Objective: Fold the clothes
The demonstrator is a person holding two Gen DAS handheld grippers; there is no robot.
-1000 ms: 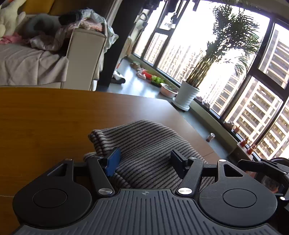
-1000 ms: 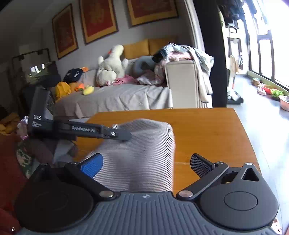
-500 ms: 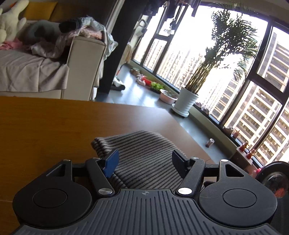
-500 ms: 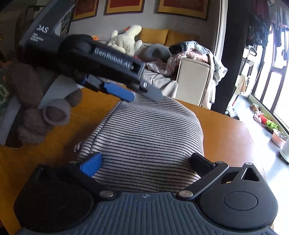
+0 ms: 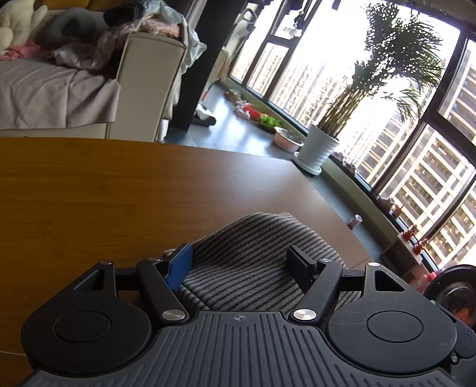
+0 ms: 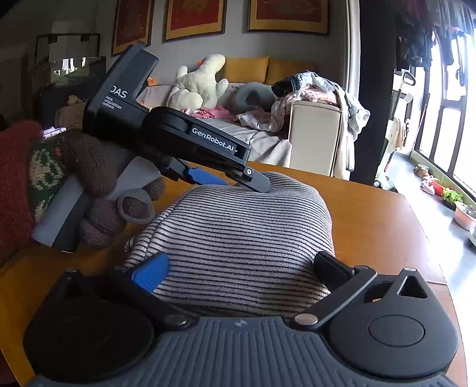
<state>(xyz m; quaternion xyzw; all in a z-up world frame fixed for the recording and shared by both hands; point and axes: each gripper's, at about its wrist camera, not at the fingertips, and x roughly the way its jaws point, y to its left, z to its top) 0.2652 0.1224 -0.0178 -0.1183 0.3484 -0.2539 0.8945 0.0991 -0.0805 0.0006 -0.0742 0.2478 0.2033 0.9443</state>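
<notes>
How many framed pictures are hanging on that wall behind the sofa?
3, in a row in the right wrist view: one at the left, one in the middle, one at the right. All are cropped; more may hang out of view.

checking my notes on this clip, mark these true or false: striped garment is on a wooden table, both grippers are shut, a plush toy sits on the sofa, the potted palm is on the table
1. The striped garment lies on the wooden table. True.
2. Both grippers are shut. False: the left gripper and right gripper both stand open over the garment.
3. A cream plush toy sits on the sofa. True.
4. The potted palm stands on the table. False: it stands by the window.
</notes>
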